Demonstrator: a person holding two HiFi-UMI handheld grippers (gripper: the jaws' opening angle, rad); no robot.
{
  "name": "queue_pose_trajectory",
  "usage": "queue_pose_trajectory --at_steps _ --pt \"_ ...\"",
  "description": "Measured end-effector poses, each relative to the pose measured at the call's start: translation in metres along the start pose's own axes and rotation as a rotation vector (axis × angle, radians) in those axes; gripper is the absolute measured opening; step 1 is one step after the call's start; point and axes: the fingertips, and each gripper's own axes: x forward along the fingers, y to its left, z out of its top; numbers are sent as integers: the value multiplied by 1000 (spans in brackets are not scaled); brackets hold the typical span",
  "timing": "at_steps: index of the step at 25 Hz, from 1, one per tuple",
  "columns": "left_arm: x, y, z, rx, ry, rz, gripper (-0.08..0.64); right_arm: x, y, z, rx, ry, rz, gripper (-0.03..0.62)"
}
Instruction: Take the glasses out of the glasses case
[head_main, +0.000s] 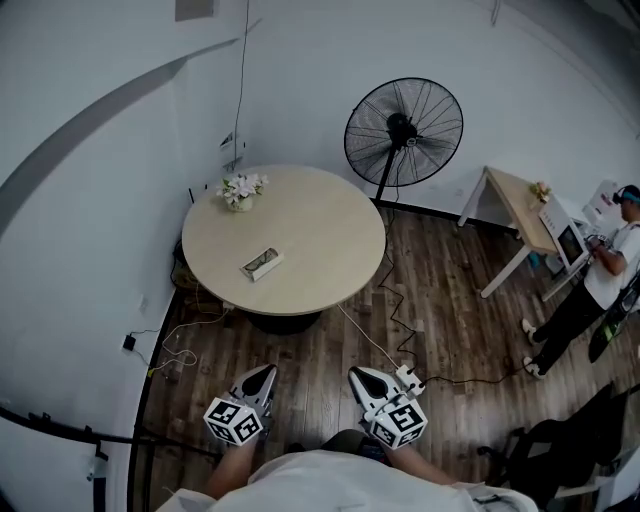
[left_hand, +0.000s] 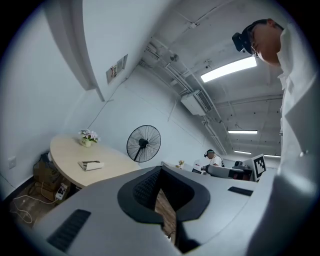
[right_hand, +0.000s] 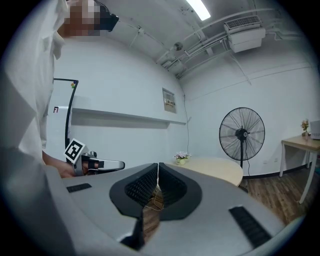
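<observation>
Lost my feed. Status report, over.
Left tool, right tool shut, empty, short of table. Glasses case on it, untouched. Floor cables between.

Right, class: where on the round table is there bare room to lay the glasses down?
The whole right half of the table, between the glasses case and the edge nearest the fan, is bare. A smaller bare patch lies between the case and the flowers. The floor at its left is tangled with cables.
</observation>
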Motion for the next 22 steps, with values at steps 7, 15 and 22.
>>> queue_pose_trajectory --at_steps 7,15,22 --pt "44 31 2 -4 6 11 8 35 -43 -7 25 3 0 25" --pt "122 82 41 22 -23 108 8 127 -111 15 25 -21 113 25" --pt "208 107 82 67 -55 199 8 190 -196 44 10 -37 221 25"
